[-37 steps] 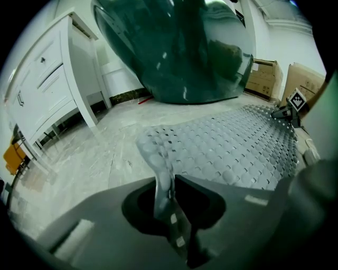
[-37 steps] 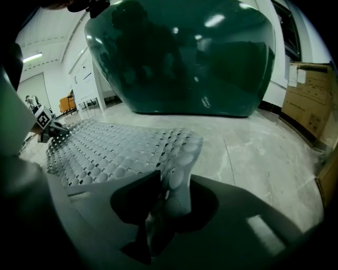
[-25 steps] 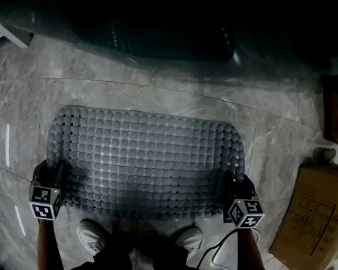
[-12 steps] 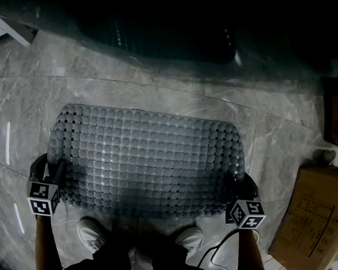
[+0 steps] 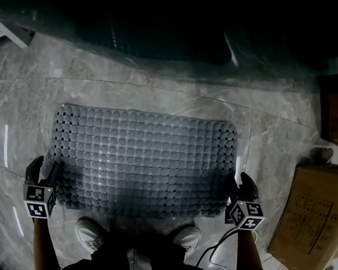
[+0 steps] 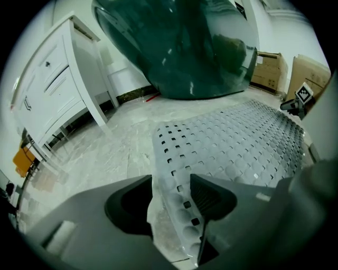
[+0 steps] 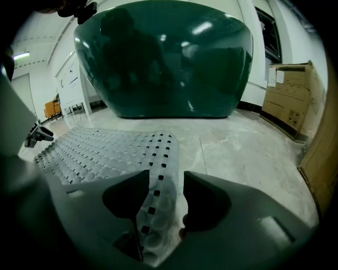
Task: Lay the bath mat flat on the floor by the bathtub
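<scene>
Bath mat (image 5: 145, 162) now lies flat on the floor (image 5: 273, 136) beside the bathtub (image 5: 167, 22); a second ago its side edges were held up. Left gripper (image 6: 171, 179): jaws apart, mat's left edge loose between them. Right gripper (image 7: 166, 174): jaws just opened wide, right edge between, unpinched.

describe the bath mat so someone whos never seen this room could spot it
Find the big dark green bathtub; on the pale marble floor in front of it lies the bath mat. It is a grey rectangle with rounded corners, covered in round bumps and rows of small square holes, unlike the plain brown cardboard box nearby.
</scene>
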